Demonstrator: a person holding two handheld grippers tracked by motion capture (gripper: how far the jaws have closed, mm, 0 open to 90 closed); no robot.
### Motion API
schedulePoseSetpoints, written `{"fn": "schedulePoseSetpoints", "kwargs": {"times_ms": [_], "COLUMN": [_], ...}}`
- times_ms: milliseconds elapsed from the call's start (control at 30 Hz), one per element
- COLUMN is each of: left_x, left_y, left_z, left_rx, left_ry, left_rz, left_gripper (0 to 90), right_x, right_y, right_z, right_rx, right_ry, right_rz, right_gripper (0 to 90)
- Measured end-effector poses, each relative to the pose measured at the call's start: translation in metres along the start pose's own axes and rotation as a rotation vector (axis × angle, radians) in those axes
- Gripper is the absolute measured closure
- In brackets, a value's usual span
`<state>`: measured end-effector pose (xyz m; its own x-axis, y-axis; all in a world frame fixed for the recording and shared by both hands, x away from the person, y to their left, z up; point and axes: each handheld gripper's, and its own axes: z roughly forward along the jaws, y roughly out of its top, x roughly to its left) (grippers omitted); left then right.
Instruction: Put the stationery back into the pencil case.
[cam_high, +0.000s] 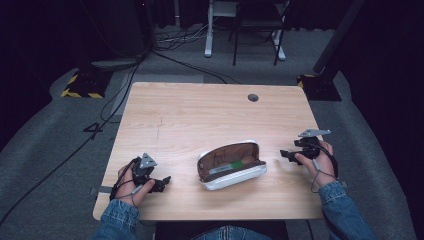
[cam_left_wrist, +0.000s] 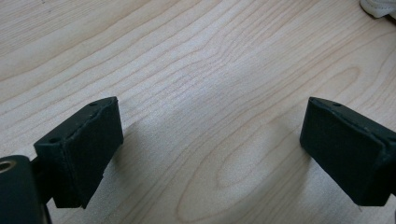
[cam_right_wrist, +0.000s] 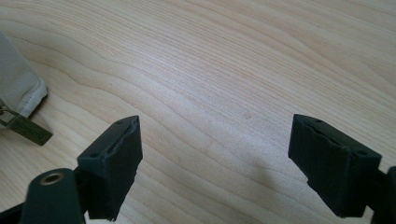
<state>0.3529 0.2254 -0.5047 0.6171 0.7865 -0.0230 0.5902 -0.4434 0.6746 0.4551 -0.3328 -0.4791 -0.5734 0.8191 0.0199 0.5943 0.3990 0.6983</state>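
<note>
A white pencil case (cam_high: 231, 166) with a brown lining lies open on the wooden table (cam_high: 210, 117), front centre, with a green-and-white item inside. My left gripper (cam_high: 162, 182) rests on the table to its left, jaws wide apart with only bare wood between them (cam_left_wrist: 212, 140). My right gripper (cam_high: 286, 155) is held just right of the case, also open and empty (cam_right_wrist: 215, 154). The case's white corner (cam_right_wrist: 21, 88) and its metal zipper pull (cam_right_wrist: 28, 128) lie at the left edge of the right gripper view. A white corner of the case (cam_left_wrist: 378, 7) peeks in at the top right of the left gripper view.
A round cable hole (cam_high: 253, 97) sits near the table's far edge. Beyond the table are a white desk leg (cam_high: 209, 30), cables on the grey floor, and black stands with yellow-striped bases (cam_high: 80, 87) at both far corners.
</note>
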Motion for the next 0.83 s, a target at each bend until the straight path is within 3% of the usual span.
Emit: {"fn": "schedulePoseSetpoints", "kwargs": {"times_ms": [500,633,833], "left_x": [0.000,0.000,0.000], "left_y": [0.000,0.000,0.000], "left_z": [0.000,0.000,0.000], "left_rx": [0.000,0.000,0.000], "left_ry": [-0.001,0.001,0.001], "left_rz": [-0.001,-0.001,-0.002], "left_gripper": [6.0,6.0,6.0], "right_x": [0.002,0.002,0.003], "right_y": [-0.014,-0.015,-0.014], "right_z": [0.016,0.019,0.022], "right_rx": [-0.026,-0.053,-0.044], "right_ry": [0.004,-0.019,-0.030], "right_rz": [-0.010,-0.010,-0.007], "right_gripper": [16.2,14.6,10.3]}}
